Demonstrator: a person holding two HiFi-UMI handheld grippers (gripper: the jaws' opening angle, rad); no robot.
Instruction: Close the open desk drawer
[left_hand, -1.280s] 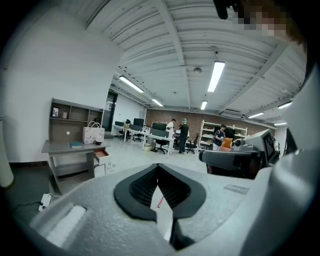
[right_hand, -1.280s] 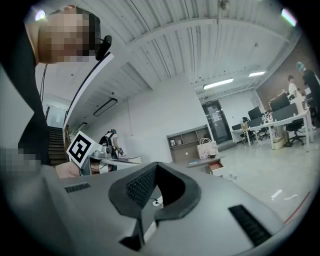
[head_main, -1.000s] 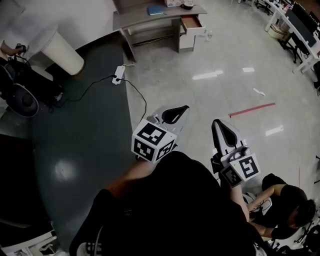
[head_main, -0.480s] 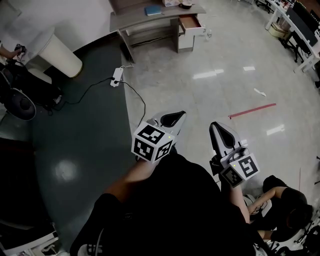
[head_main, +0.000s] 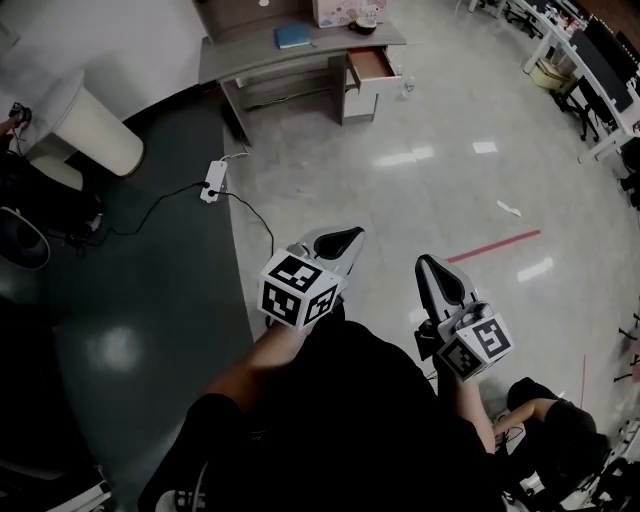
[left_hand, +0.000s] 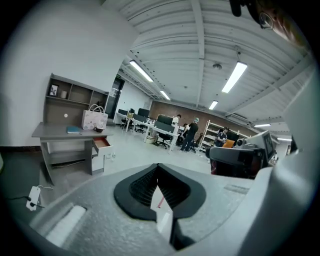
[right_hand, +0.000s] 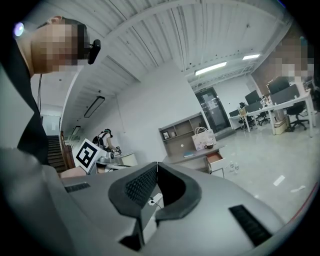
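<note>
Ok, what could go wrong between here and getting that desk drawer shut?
1. The power strip and its cable lie on the floor toward the desk; a foot could catch them.
2. The left gripper and right gripper are both shut and empty; narrow tips pushing the drawer might slip off.
3. A hard shove could jolt the bag on the desktop.

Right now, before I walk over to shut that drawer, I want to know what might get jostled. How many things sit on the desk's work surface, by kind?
Blue book: 1
Gift bag: 1
Small dark bowl: 1
Total: 3
</note>
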